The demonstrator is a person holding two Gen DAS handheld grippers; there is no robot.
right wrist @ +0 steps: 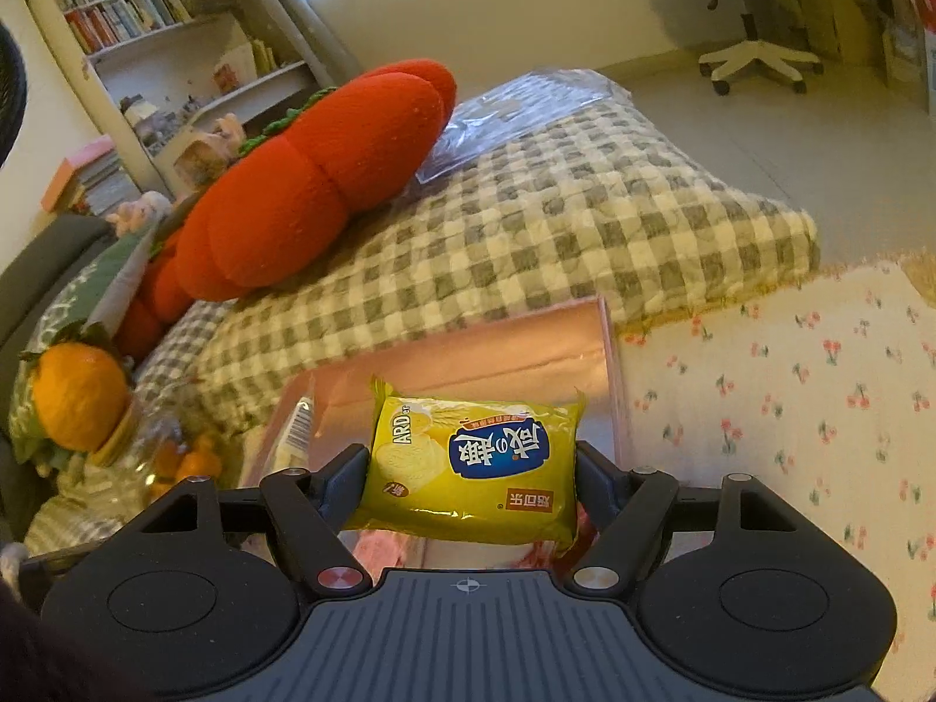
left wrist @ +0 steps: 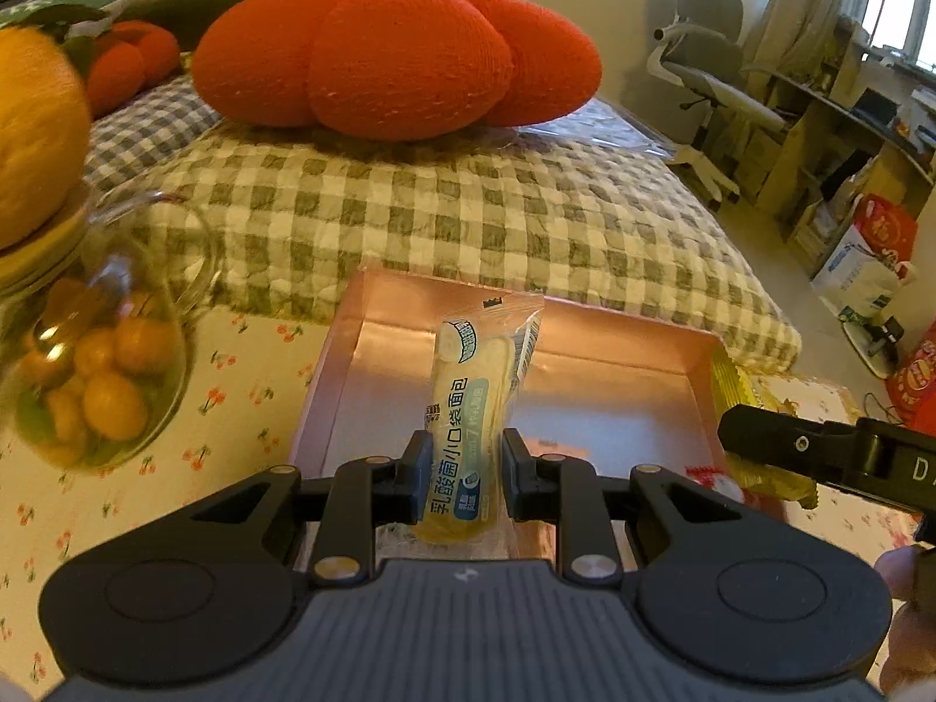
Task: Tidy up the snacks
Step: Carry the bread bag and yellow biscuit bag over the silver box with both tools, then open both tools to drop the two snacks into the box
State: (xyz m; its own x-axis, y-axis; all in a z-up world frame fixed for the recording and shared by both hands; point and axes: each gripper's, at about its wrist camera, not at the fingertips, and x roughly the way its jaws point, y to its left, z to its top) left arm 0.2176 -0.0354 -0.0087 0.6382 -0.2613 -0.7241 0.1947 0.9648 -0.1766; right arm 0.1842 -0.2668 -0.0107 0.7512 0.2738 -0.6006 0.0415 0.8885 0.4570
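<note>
My left gripper (left wrist: pixel 465 468) is shut on a clear-wrapped small bread packet (left wrist: pixel 477 403) and holds it upright over the near edge of the pink box (left wrist: pixel 608 386). My right gripper (right wrist: pixel 468 479) is shut on a yellow cracker packet (right wrist: pixel 474 468) and holds it above the box's near right part; the box also shows in the right wrist view (right wrist: pixel 503 351). The right gripper's finger and the yellow packet (left wrist: pixel 754 444) show in the left wrist view, at the box's right wall. The bread packet's end (right wrist: pixel 295 433) shows at the left of the right wrist view.
A glass jar of small oranges (left wrist: pixel 99 374) with an orange on its lid (left wrist: pixel 35 134) stands left of the box on a cherry-print cloth (right wrist: pixel 790 409). Behind lies a checked quilt (left wrist: pixel 468 205) with a large red plush (left wrist: pixel 398 52). Red-wrapped snacks (right wrist: pixel 380 544) lie under my right gripper.
</note>
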